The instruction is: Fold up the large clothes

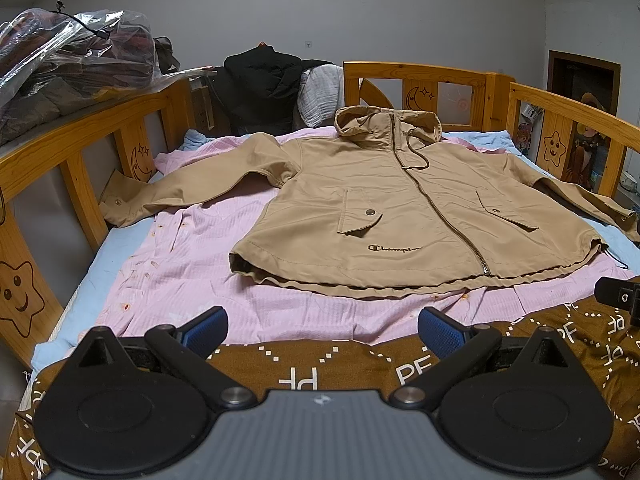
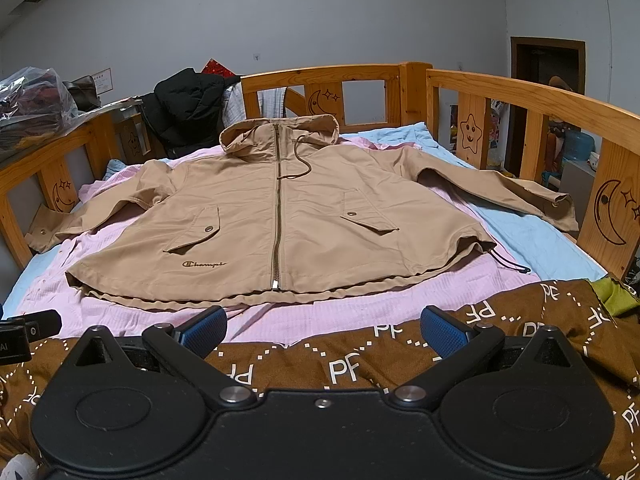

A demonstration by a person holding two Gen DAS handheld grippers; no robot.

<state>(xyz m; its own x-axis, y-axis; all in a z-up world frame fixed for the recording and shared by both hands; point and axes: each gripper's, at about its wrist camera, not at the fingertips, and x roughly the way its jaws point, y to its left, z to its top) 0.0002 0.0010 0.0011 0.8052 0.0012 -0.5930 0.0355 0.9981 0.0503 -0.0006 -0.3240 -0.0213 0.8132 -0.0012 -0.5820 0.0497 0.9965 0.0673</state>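
I held both claws, left (image 1: pixel 322 330) and right (image 2: pixel 323 330), wide open and empty. The jacket (image 1: pixel 400 208) lay flat ahead, unfolded. Next I judged a sleeve (image 1: pixel 192 188) needed grabbing.

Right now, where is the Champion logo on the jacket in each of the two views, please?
Left wrist view: the logo sits right of centre, just left of the zipper, under the pocket flap.
Right wrist view: the logo sits left of centre, well left of the zipper, under the pocket flap.
Shared landmark: the zipper pull at the hem.
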